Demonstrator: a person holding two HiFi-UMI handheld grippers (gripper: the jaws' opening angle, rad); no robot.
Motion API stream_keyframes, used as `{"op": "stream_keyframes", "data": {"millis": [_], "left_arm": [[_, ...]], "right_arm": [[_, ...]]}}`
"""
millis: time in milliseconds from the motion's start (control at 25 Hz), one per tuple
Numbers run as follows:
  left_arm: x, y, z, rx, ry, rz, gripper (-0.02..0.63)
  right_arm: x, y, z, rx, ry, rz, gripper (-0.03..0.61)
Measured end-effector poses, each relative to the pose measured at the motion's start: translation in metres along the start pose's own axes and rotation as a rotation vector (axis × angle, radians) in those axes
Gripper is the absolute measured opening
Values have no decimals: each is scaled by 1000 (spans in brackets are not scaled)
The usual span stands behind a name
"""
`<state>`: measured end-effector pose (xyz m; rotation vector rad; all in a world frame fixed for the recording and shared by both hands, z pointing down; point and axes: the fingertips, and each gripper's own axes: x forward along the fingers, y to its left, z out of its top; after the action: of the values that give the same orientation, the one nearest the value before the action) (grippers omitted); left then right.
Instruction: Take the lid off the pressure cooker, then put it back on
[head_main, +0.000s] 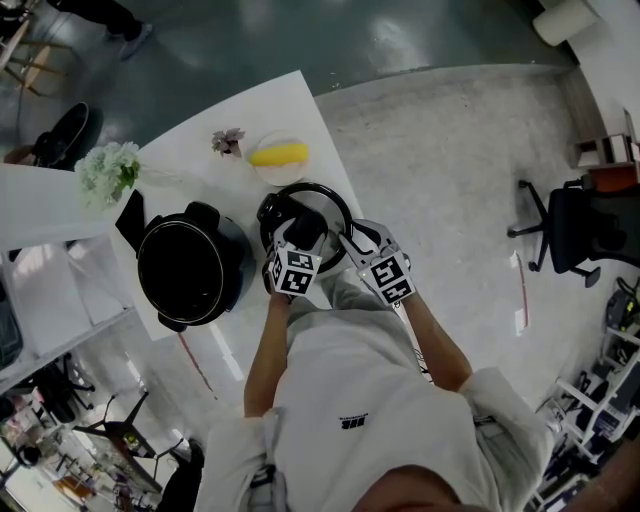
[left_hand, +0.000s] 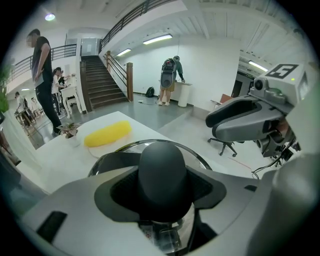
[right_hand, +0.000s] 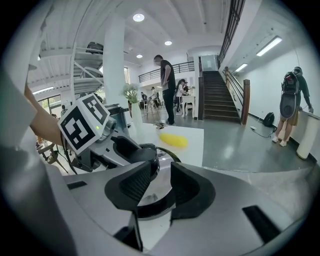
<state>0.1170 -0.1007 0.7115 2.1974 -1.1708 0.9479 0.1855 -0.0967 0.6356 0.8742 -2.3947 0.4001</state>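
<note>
Lid (head_main: 322, 196) lies on table (head_main: 190, 150) mid frame, right of open pot (head_main: 190, 270). Left gripper (head_main: 298, 232) pinches knob (left_hand: 162, 172). Right gripper (right_hand: 160, 186) jaws slightly apart over rim, gripping nothing. Risk: knob-only hold, lid tilts on lift, clips pot edge, seats crooked.

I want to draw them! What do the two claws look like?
The left claw and right claw are smooth grey with black ridged pads. Each carries a white cube with black square markers. The person wears a white short-sleeved shirt.
</note>
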Motion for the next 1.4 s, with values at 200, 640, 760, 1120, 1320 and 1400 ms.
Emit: {"op": "stream_keyframes", "data": {"millis": [200,640,760,1120,1320,1400], "left_arm": [[-1,-2,2,-17,-24,-4,293],[-6,2,5,-41,-32,23,370],[-13,4,9,-40,-40,32,370],[-50,-1,26,-34,-111,62,359],[-76,1,29,-28,-154,85,327],[-86,-2,28,-20,-164,82,325]], "right_arm": [[-4,0,0,12,-8,-5,127],[-8,5,3,1,-20,14,129],[-9,4,6,-3,-28,20,129],[-19,5,15,-14,-65,40,129],[-26,5,17,-25,-82,20,129],[-30,7,17,-19,-87,5,129]]}}
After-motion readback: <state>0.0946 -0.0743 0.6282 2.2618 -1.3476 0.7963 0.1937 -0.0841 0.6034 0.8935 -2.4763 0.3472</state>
